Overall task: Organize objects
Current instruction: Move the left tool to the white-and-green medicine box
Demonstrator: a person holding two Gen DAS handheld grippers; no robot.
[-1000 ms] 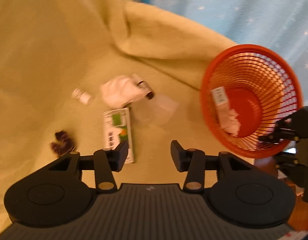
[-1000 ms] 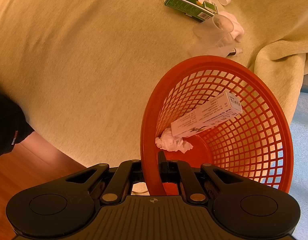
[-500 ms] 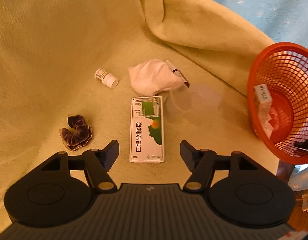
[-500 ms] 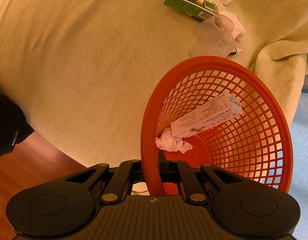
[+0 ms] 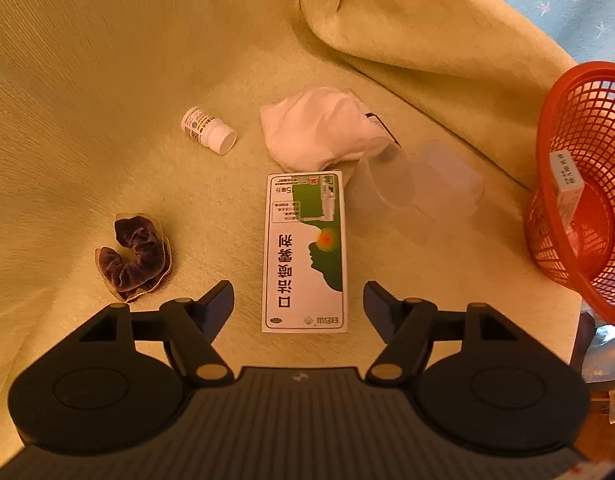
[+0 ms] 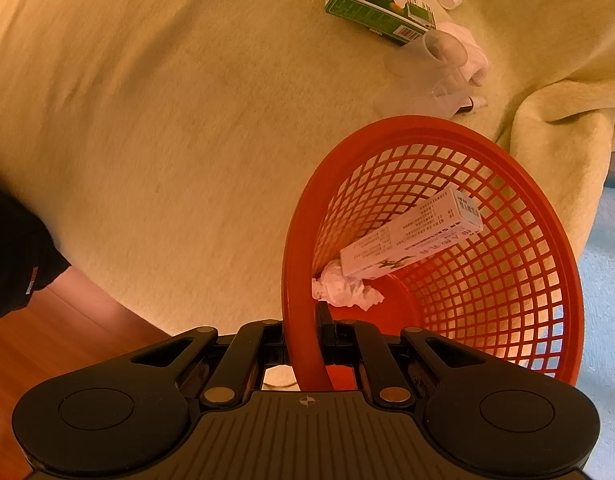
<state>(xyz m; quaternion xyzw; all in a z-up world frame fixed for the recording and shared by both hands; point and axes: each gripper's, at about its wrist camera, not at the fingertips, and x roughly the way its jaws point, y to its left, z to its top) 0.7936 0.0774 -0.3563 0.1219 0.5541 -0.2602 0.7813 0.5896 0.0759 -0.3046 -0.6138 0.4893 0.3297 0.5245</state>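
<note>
A yellow-green blanket (image 5: 107, 80) covers the surface. From left to right on it lie a dark scrunchie (image 5: 133, 254), a small white bottle (image 5: 207, 130), a green-and-white box (image 5: 305, 252) and a clear cup (image 5: 387, 192). The left gripper (image 5: 298, 300) hangs over the box's near end, fingers spread wide. The right gripper (image 6: 303, 326) is clamped on the rim of the orange basket (image 6: 507, 280), which holds a white carton (image 6: 411, 236) and a crumpled tissue (image 6: 347, 290).

Two medicine boxes: one green-and-white box (image 5: 304, 252) on the blanket, one white box (image 6: 411, 237) inside the basket. One orange mesh basket (image 6: 519, 240). One small white pill bottle (image 5: 207, 129). One white cloth (image 5: 321, 128). One clear plastic cup (image 5: 383, 192). One dark purple scrunchie (image 5: 133, 258). One crumpled tissue (image 6: 345, 289). Two grippers: left (image 5: 298, 298), right (image 6: 307, 320).
</note>
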